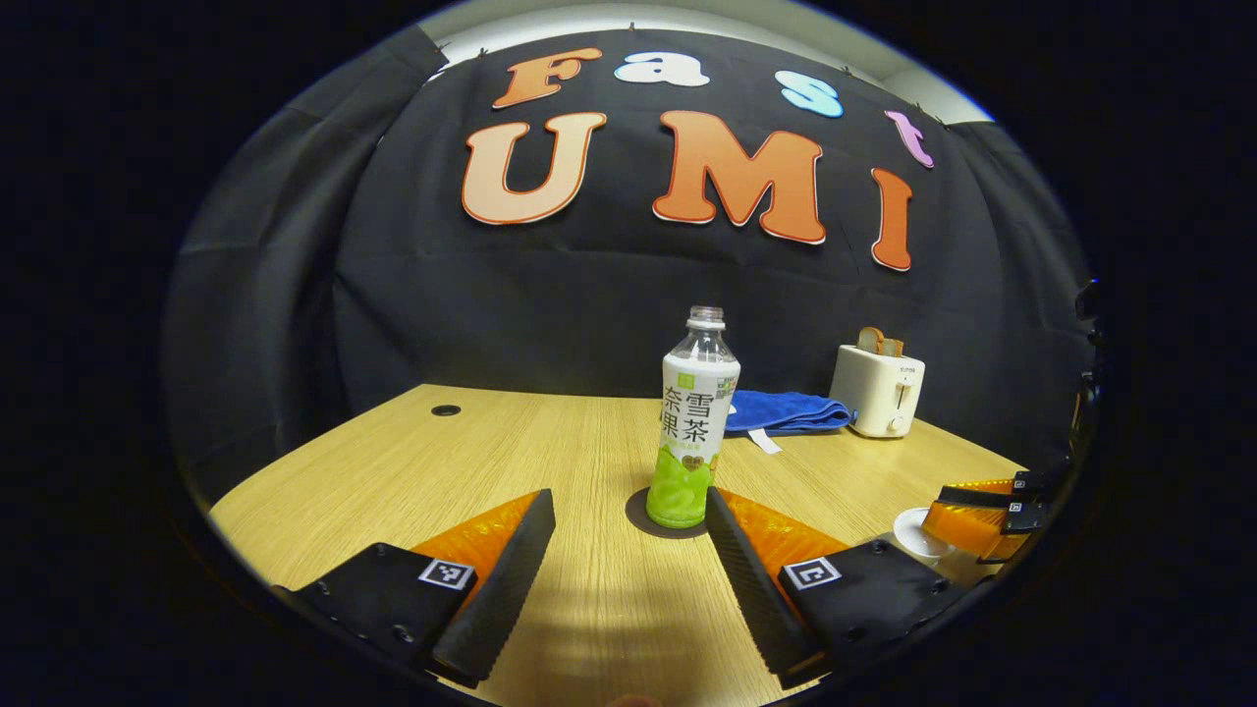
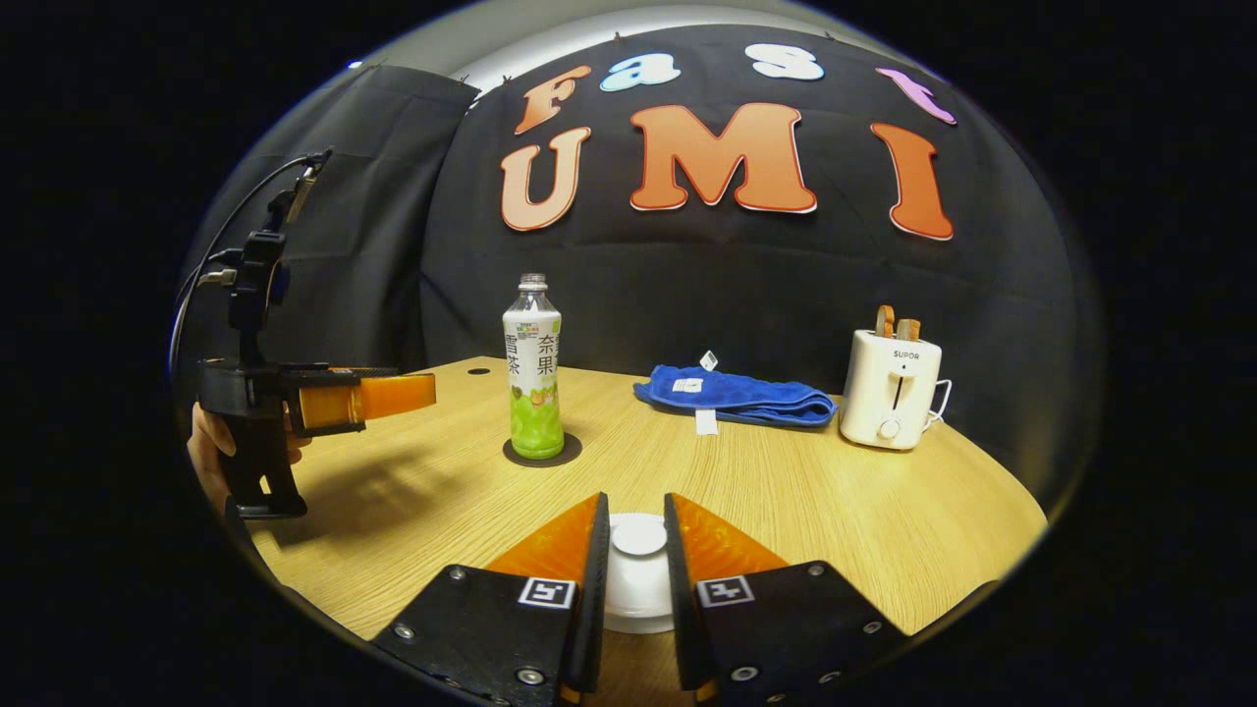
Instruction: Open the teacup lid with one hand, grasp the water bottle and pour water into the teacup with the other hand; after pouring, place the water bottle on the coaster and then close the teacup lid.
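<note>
**Bottle on coaster, right tongs around the teacup lid**

Nearest in the right gripper view: the right tongs (image 2: 636,550), fingers narrowed around the white teacup lid (image 2: 638,536). The lid's knob sits between the fingers, and the wider white body of the teacup (image 2: 638,604) shows below it. Whether both fingers actually press the lid cannot be told; they stand just beside it on either side.

Nearest in the left gripper view: the left tongs (image 1: 628,535), spread wide and holding nothing, fingers low over the wooden surface (image 1: 550,442). The water bottle (image 1: 696,417) stands upright just beyond the fingertips, in line with the gap, uncapped, on the dark round coaster (image 1: 640,516). The right-hand finger's tip overlaps the coaster's edge in this view; no contact with the bottle is seen.

Around: a folded blue towel (image 2: 737,396) lies toward the back of the surface, well behind the bottle. A white toaster (image 2: 891,388) with bread in its slots stands beside the towel, near the far right edge. A small dark hole (image 1: 446,409) sits in the surface at back left. Nothing stands between the left tongs and the bottle.

Pose: in the right gripper view the left tongs are seen from the side at far left, level, pointing toward the bottle, with a hand (image 2: 211,457) on the grip below. In the left gripper view the right tongs appear at the far right edge, angled down over the teacup.
</note>
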Available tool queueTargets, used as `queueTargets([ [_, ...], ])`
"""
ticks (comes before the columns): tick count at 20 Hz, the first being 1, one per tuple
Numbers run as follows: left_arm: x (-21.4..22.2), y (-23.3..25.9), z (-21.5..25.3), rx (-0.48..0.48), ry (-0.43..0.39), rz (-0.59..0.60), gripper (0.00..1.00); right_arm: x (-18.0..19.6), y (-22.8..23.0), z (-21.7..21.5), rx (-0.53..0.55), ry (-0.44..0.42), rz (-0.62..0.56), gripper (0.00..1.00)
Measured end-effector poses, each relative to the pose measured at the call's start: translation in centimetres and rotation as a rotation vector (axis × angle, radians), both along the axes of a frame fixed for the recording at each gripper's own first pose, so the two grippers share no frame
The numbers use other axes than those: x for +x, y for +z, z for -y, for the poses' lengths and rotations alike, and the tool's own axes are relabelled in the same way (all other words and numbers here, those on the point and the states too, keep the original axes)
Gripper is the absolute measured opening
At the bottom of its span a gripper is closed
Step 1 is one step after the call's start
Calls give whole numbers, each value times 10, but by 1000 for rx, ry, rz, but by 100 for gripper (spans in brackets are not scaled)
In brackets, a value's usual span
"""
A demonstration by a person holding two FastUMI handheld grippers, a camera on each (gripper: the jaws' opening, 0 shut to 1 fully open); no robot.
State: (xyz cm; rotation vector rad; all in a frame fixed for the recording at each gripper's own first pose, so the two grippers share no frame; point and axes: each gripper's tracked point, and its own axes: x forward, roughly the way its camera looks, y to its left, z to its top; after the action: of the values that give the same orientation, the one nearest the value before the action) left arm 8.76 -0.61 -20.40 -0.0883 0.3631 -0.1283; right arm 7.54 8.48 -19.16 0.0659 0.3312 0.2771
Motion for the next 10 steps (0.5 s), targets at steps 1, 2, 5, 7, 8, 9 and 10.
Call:
queueTargets([
  [1,-3,5,-1,-2,3,7,98,-1,7,0,13,-1,14,40],
  [2,-5,11,-1,-8,5,17,98,-1,16,1,29,-4,32,44],
  [5,-11,34,-2,-29,17,54,99,-5,43,6,68,-20,89,64],
  [7,-17,52,-3,-38,22,83,99,-9,60,14,70,-44,118,73],
  [8,-22,61,-5,-33,29,94,99,-12,69,19,64,-58,133,75],
  [9,-26,69,-6,-28,33,108,99,-16,77,24,58,-73,147,77],
  [10,-31,78,-9,-17,42,123,98,-19,86,28,53,-87,162,78],
])
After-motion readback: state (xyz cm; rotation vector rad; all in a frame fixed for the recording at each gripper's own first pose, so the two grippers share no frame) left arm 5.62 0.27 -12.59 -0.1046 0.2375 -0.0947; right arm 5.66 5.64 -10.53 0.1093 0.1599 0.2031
